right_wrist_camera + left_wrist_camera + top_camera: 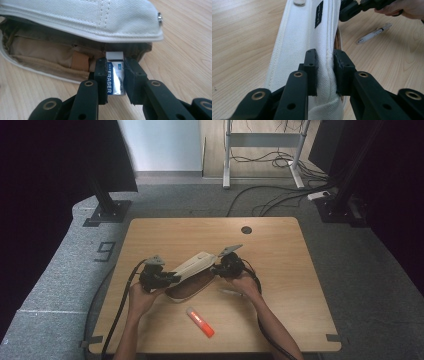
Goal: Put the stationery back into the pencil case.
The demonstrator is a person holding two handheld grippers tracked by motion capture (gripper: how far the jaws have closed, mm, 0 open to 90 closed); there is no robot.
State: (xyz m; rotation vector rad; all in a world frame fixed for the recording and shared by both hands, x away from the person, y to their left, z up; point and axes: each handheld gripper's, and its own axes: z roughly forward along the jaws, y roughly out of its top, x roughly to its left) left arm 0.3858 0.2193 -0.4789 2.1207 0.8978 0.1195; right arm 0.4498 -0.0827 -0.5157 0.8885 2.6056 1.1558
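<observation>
A white canvas pencil case (pixel 192 265) lies open in the middle of the table, its brown lining (pixel 45 50) showing under the raised lid (pixel 87 17). My left gripper (pixel 325 72) is shut on the zipper edge of the lid (pixel 299 37) and holds it up; in the high view it (pixel 167 279) sits at the case's left end. At the right end, my right gripper (pixel 115 67) is shut on a white eraser in a blue and silver sleeve (pixel 116 82). The eraser's tip is at the mouth of the case, just under the lid's edge.
A clear pen (pixel 231 292) lies on the wood just right of the case, also seen from the left gripper (pixel 374 33). An orange marker (pixel 200 322) lies nearer the front edge. A round cable hole (pixel 246 229) sits at the table's back.
</observation>
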